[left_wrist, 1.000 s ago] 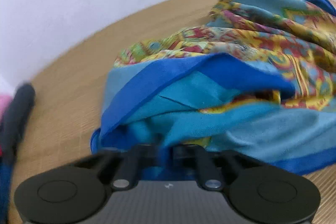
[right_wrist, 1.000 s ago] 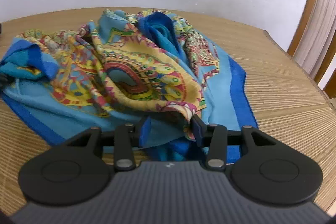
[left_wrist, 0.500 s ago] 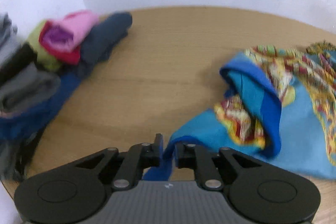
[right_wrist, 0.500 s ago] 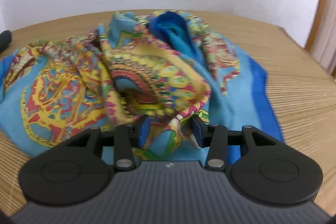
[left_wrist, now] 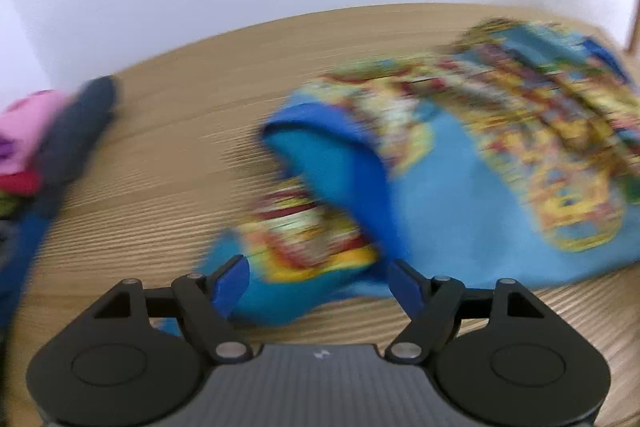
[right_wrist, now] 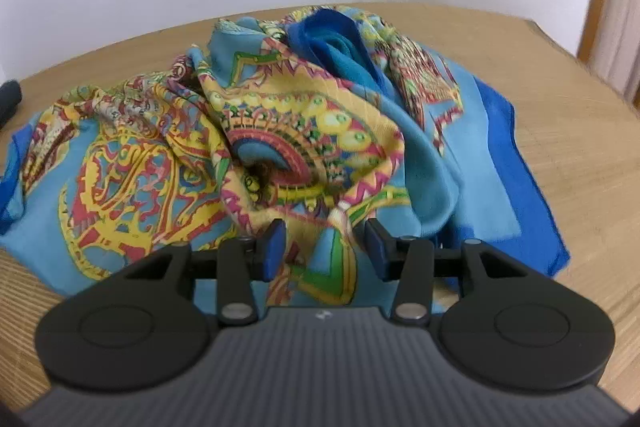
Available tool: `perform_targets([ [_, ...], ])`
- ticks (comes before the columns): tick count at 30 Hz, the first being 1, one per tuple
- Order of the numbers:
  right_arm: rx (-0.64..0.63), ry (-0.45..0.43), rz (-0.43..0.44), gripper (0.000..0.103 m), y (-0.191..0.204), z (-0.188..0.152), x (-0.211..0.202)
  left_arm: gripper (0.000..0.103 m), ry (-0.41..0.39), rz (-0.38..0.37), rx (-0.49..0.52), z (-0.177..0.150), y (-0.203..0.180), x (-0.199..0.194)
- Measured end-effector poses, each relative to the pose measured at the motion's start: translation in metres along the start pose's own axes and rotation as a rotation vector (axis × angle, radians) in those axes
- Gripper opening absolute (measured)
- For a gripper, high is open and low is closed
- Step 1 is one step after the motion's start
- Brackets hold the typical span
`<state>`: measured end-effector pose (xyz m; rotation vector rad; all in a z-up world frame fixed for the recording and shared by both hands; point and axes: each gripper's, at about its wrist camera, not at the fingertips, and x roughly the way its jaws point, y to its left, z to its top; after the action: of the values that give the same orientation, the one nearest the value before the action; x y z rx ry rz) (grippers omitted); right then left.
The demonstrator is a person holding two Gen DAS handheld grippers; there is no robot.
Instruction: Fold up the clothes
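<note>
Left gripper [left_wrist: 318, 285] opening over scarf [left_wrist: 460, 187] corner, clothes pile [left_wrist: 36, 147] at nine o'clock only in left view, right gripper [right_wrist: 326, 247] half apart, fabric between, grip unclear

1 patterned scarf [right_wrist: 280, 131], blue w/ yellow-red print, crumpled on 1 wooden table [right_wrist: 580, 115]. 2 grippers: left gripper [left_wrist: 318, 285], right gripper [right_wrist: 326, 249], 2 blue pads each. 1 pile of other clothes [left_wrist: 48, 147] at left edge; approx 4 colours visible (pink, red, dark grey, blue), exact no. of items unclear due to blur.
</note>
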<state>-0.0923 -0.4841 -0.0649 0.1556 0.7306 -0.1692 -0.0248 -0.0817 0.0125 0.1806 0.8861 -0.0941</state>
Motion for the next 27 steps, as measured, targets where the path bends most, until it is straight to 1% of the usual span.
perform_targets([
  [2,0.038,0.008,-0.003,0.046,0.001,-0.003,-0.002,0.080,0.016,-0.044,0.008,0.006,-0.015,0.015],
  [3,0.058,0.011,-0.005,0.046,0.002,-0.005,-0.002,0.080,0.029,-0.046,0.017,0.008,-0.022,0.025],
  [4,0.075,0.015,-0.005,0.046,0.002,-0.007,-0.003,0.078,0.038,-0.020,0.024,0.009,-0.022,0.032],
  [5,0.090,0.017,-0.007,0.046,0.002,-0.008,-0.005,0.066,0.043,0.016,0.030,0.010,-0.020,0.038],
  [6,0.099,0.017,-0.011,0.046,0.003,-0.010,-0.006,0.052,0.049,0.052,0.036,0.011,-0.018,0.044],
  [7,0.104,0.016,-0.016,0.046,0.003,-0.011,-0.008,0.041,0.055,0.088,0.041,0.012,-0.016,0.049],
  [8,0.107,0.016,-0.023,0.046,0.003,-0.012,-0.009,0.020,0.067,0.138,0.029,0.014,-0.006,0.052],
  [9,0.109,0.015,-0.029,0.046,0.003,-0.013,-0.010,0.018,0.070,0.192,-0.011,0.016,0.013,0.050],
  [11,0.121,0.015,-0.044,0.046,0.001,-0.015,-0.010,0.019,0.071,0.299,-0.114,0.017,0.059,0.046],
  [14,0.148,0.022,-0.056,0.046,0.000,-0.018,-0.007,0.030,0.097,0.471,-0.259,0.013,0.130,0.039],
  [15,0.155,0.025,-0.061,0.046,0.003,-0.020,-0.006,0.030,0.107,0.528,-0.301,0.011,0.151,0.037],
  [16,0.157,0.028,-0.063,0.046,0.005,-0.021,-0.004,0.031,0.112,0.554,-0.322,0.009,0.166,0.035],
  [17,0.154,0.032,-0.064,0.046,0.007,-0.021,-0.002,0.041,0.115,0.565,-0.332,0.006,0.178,0.031],
  [18,0.150,0.033,-0.067,0.048,0.010,-0.021,0.000,0.051,0.116,0.545,-0.339,0.003,0.186,0.026],
  [20,0.141,0.036,-0.067,0.053,0.015,-0.019,0.003,0.059,0.109,0.468,-0.333,-0.004,0.189,0.018],
  [21,0.139,0.036,-0.064,0.059,0.018,-0.017,0.004,0.064,0.107,0.418,-0.315,-0.009,0.188,0.013],
  [22,0.142,0.035,-0.058,0.061,0.021,-0.016,0.003,0.066,0.106,0.382,-0.299,-0.015,0.184,0.009],
  [23,0.148,0.034,-0.053,0.061,0.023,-0.015,0.002,0.070,0.105,0.351,-0.283,-0.023,0.180,0.006],
  [26,0.176,0.044,-0.046,0.060,0.025,-0.015,0.001,0.072,0.111,0.282,-0.231,-0.047,0.163,0.002],
  [27,0.190,0.050,-0.052,0.060,0.025,-0.016,0.001,0.072,0.114,0.276,-0.202,-0.052,0.159,0.003],
])
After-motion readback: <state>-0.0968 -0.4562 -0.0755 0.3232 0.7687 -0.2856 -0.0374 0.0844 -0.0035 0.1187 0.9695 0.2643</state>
